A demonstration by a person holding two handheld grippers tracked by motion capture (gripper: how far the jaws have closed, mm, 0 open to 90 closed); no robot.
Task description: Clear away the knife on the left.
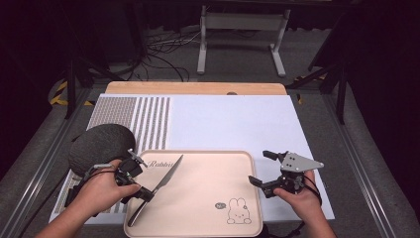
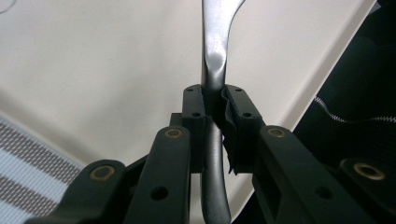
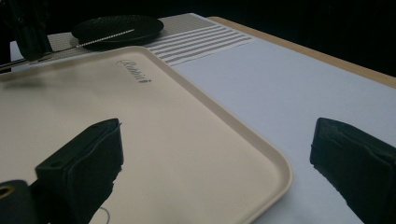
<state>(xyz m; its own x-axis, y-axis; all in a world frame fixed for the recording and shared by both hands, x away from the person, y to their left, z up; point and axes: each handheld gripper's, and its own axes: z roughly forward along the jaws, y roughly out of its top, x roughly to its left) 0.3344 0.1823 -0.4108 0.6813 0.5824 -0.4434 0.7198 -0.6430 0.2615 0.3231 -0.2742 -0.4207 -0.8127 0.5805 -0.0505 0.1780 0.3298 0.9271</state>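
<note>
A table knife (image 1: 171,173) with a dark handle and silver blade lies slanted over the left part of a beige tray (image 1: 208,173) printed with a rabbit. My left gripper (image 1: 148,193) is shut on the knife's neck, where handle meets blade. In the left gripper view the knife (image 2: 215,51) runs up from between the pinched jaws of the left gripper (image 2: 215,100), above the tray (image 2: 93,60). My right gripper (image 1: 262,167) stands open at the tray's right edge, holding nothing. In the right gripper view, the right gripper (image 3: 217,135) has its jaws wide apart over the tray's corner (image 3: 261,158).
A black round dish (image 1: 99,146) sits left of the tray, close to my left hand, and appears far off as the dish (image 3: 116,25). A white mat (image 1: 233,124) with a striped grey patch (image 1: 148,121) covers the wooden table (image 1: 198,88). A white frame stands behind.
</note>
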